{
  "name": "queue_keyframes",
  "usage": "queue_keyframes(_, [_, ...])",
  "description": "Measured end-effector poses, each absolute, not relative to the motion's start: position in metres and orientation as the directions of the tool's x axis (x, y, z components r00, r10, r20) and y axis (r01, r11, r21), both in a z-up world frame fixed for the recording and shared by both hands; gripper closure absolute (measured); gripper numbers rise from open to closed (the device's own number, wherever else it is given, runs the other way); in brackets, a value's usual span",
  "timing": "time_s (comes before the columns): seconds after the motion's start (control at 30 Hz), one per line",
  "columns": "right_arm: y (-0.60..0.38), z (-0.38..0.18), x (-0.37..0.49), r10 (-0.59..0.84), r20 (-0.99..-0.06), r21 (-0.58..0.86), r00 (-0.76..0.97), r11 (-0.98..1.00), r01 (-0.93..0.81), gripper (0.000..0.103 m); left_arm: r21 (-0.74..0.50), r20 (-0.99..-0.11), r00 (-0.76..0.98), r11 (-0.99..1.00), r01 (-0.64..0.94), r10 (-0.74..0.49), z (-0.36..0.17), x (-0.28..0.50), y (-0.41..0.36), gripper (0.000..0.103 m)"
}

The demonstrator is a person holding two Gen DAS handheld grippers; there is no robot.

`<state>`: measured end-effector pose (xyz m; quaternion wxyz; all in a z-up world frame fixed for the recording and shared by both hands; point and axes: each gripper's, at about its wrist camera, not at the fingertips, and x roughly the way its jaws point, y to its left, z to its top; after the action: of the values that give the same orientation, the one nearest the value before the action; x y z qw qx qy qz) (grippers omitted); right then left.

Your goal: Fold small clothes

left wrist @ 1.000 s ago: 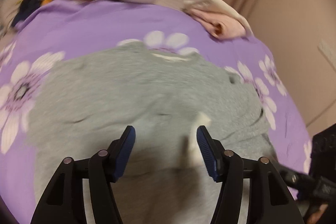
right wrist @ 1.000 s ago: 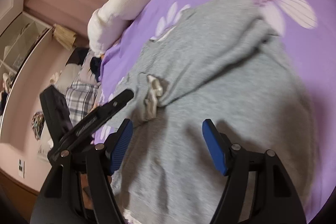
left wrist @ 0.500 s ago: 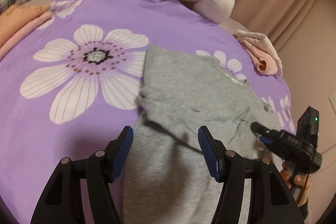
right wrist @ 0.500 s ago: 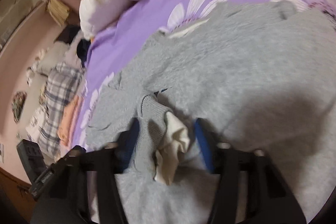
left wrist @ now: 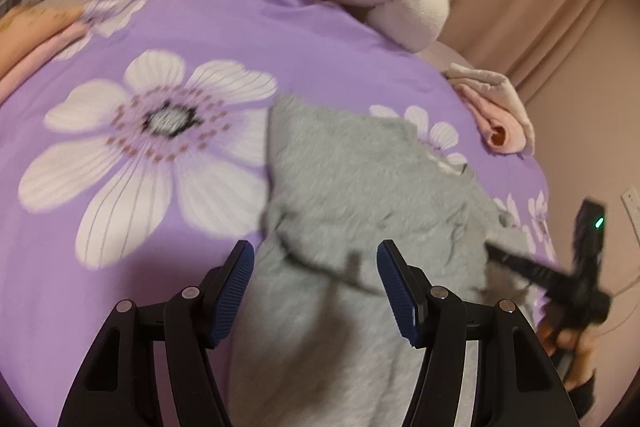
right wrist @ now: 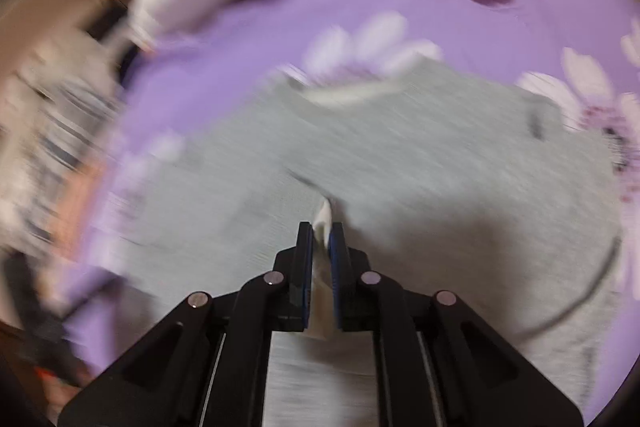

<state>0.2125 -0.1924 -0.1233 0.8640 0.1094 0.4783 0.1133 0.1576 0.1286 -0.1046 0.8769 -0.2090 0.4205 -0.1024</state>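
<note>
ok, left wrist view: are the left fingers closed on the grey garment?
No. The left gripper has its fingers spread wide apart over the grey garment, with neither pad pressing on the cloth.

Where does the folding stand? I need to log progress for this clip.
Early. Done: the grey top lies on the purple floral bedspread with one flap turned over. In hand: the right gripper is shut on the cream cuff; the left gripper is open above the fabric. Left: the remaining folds.
</note>
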Motion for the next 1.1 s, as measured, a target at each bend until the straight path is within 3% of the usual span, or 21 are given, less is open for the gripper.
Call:
queue_keyframes(0.1, [-0.203, -0.121, 0.206, 0.295, -0.775, 0.316, 0.56, 0.947, -0.062, 0.078, -0.417, -0.707, 0.616, 0.908, 0.036, -0.349, -0.101, 0.178, 0.115, 0.041])
queue_keyframes(0.23, [-0.199, -0.102, 0.192, 0.363, -0.691, 0.354, 0.626, 0.924, -0.145, 0.078, -0.332, -0.732, 0.609, 0.94, 0.072, -0.305, -0.104, 0.194, 0.095, 0.041])
queue_keyframes(0.33, [-0.182, -0.114, 0.193, 0.408, -0.72, 0.357, 0.562, 0.912, -0.204, 0.083, -0.244, -0.765, 0.596, 0.966, 0.082, -0.243, -0.117, 0.195, 0.083, 0.041])
queue_keyframes(0.4, [-0.173, -0.128, 0.196, 0.356, -0.766, 0.303, 0.536, 0.934, -0.189, 0.084, -0.195, -0.786, 0.583, 0.977, 0.082, -0.206, -0.127, 0.195, 0.08, 0.041])
queue_keyframes(0.5, [-0.184, -0.134, 0.198, 0.394, -0.756, 0.368, 0.522, 0.916, -0.158, 0.085, -0.139, -0.809, 0.565, 0.987, 0.081, -0.16, -0.138, 0.198, 0.081, 0.041])
queue_keyframes(0.7, [-0.2, -0.115, 0.156, 0.4, -0.729, 0.392, 0.555, 0.909, -0.14, 0.078, -0.274, -0.787, 0.564, 0.961, 0.04, -0.248, -0.122, 0.183, 0.108, 0.041])
queue_keyframes(0.83, [-0.213, -0.11, 0.111, 0.353, -0.73, 0.353, 0.585, 0.928, -0.119, 0.057, -0.334, -0.772, 0.557, 0.941, 0.053, -0.305, -0.114, 0.144, 0.121, 0.041])
queue_keyframes(0.93, [-0.225, -0.107, 0.077, 0.308, -0.73, 0.316, 0.61, 0.944, -0.099, 0.047, -0.357, -0.778, 0.531, 0.932, 0.065, -0.335, -0.114, 0.112, 0.128, 0.027])
queue_keyframes(1.1, [-0.252, -0.103, 0.028, 0.248, -0.731, 0.286, 0.636, 0.957, -0.045, 0.04, -0.421, -0.774, 0.493, 0.905, 0.068, -0.397, -0.116, 0.061, 0.143, 0.026])
